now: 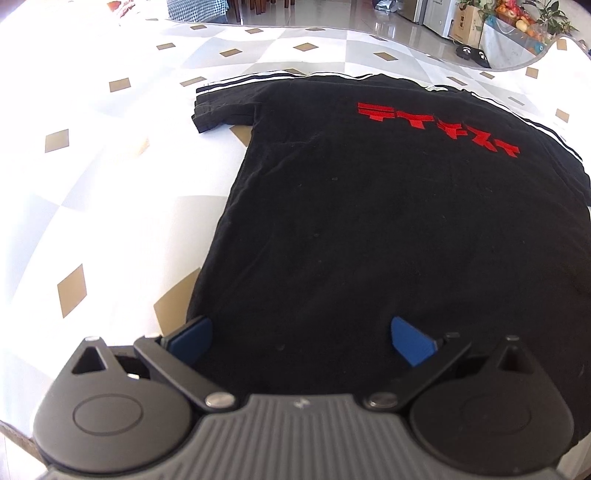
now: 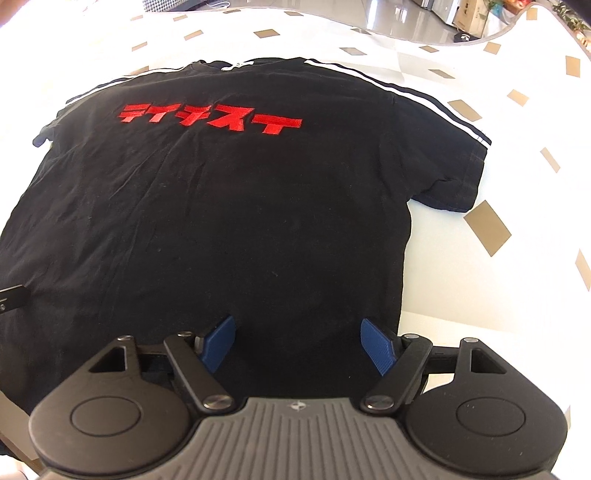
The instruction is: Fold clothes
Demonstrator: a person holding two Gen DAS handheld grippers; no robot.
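A black T-shirt (image 1: 369,221) with red lettering (image 1: 436,127) and white shoulder stripes lies flat on the table, collar at the far side. My left gripper (image 1: 301,338) hangs open over the shirt's near left corner, its blue pads (image 1: 192,338) spread wide with only flat cloth under the gap. In the right wrist view the same T-shirt (image 2: 221,221) fills the middle, red lettering (image 2: 210,120) up top. My right gripper (image 2: 299,343) stands open above the near right hem, one of its blue pads (image 2: 380,347) close to the shirt's right edge. Neither pinches cloth.
The white tablecloth with tan diamonds (image 1: 92,184) surrounds the shirt, with bare cloth to the left and to the right of the tablecloth (image 2: 498,258). A dark piece of the other gripper (image 2: 13,295) shows at the left edge. Beyond the table's far edge lie a shiny floor and boxes (image 1: 469,18).
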